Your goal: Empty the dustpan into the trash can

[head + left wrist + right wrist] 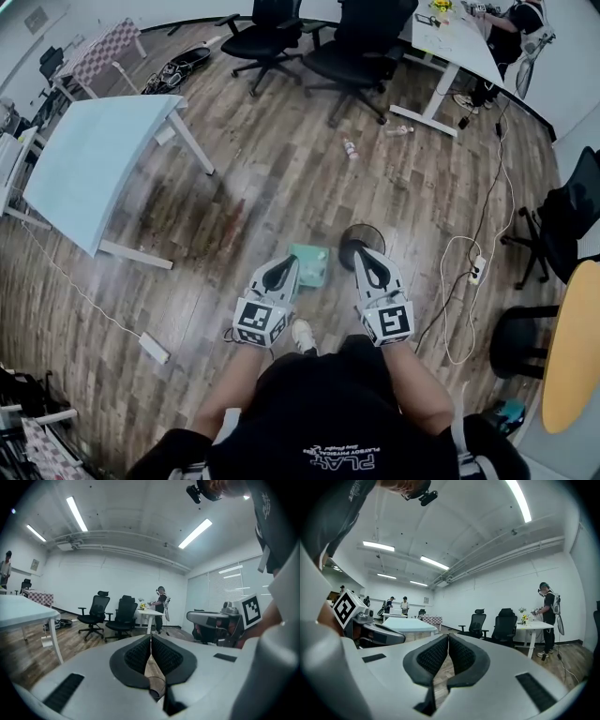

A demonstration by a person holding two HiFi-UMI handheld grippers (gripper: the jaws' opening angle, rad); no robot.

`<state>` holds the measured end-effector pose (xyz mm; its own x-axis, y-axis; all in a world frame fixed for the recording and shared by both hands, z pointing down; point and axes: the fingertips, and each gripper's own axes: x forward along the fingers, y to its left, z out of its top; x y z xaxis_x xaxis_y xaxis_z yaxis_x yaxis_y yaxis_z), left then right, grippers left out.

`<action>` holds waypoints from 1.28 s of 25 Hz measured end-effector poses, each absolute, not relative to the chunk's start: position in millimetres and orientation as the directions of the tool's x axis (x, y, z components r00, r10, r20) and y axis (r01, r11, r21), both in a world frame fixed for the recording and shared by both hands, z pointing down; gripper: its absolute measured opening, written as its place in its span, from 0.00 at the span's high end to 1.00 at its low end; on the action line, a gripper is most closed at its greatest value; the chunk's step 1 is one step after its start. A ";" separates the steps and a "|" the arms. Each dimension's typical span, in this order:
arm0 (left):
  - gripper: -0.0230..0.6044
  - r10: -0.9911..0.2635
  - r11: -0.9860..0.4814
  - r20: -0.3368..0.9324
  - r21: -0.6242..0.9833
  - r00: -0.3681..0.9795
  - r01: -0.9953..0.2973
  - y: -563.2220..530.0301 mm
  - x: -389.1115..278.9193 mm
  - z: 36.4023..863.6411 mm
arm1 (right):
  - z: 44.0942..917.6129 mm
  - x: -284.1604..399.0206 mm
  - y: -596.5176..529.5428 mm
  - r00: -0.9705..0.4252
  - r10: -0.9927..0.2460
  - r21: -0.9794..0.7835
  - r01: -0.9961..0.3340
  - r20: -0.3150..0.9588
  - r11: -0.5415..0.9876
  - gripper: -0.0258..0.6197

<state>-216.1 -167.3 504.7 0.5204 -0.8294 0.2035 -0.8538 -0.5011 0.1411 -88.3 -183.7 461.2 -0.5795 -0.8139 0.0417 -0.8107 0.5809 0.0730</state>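
Fingers together and empty, left gripper (pixel 279 270) and right gripper (pixel 362 258) hover over the teal plastic dustpan (pixel 311 264), which lies just beside the round black trash can (pixel 357 234), apparently awaiting pickup.

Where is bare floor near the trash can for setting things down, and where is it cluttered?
Bare floor lies between the blue table and the trash can, left of the dustpan. Crowded: a cabled power strip right of the can, office chairs beyond.

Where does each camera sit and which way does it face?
Head view: on the head, looks down at the floor; arms, left claw, right claw show.
Left gripper view: on left claw, looks about level across the room; shut jaws show.
Right gripper view: on right claw, likewise level; shut jaws show.
Both share black chairs.
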 end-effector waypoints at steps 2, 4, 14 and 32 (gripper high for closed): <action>0.93 -0.829 -0.491 0.225 0.148 0.513 -0.858 -175.6 -217.9 513.1 | 466.3 -91.8 -190.0 -0.586 -0.809 0.062 -0.806 0.055 0.588 0.92; 0.93 -0.837 -0.468 0.237 0.160 0.494 -0.869 -182.2 -221.1 519.5 | 474.7 -94.6 -194.4 -0.598 -0.798 0.047 -0.798 0.070 0.601 0.92; 0.92 -0.809 -0.427 0.374 0.158 0.454 -0.890 -201.6 -219.4 574.5 | 518.0 -105.0 -214.2 -0.641 -0.758 -0.014 -0.765 0.122 0.644 0.92; 0.59 -0.662 -0.307 0.671 0.164 0.334 -0.937 -194.9 -221.3 720.3 | 568.5 -100.2 -211.6 -0.667 -0.724 -0.077 -0.743 0.178 0.665 0.92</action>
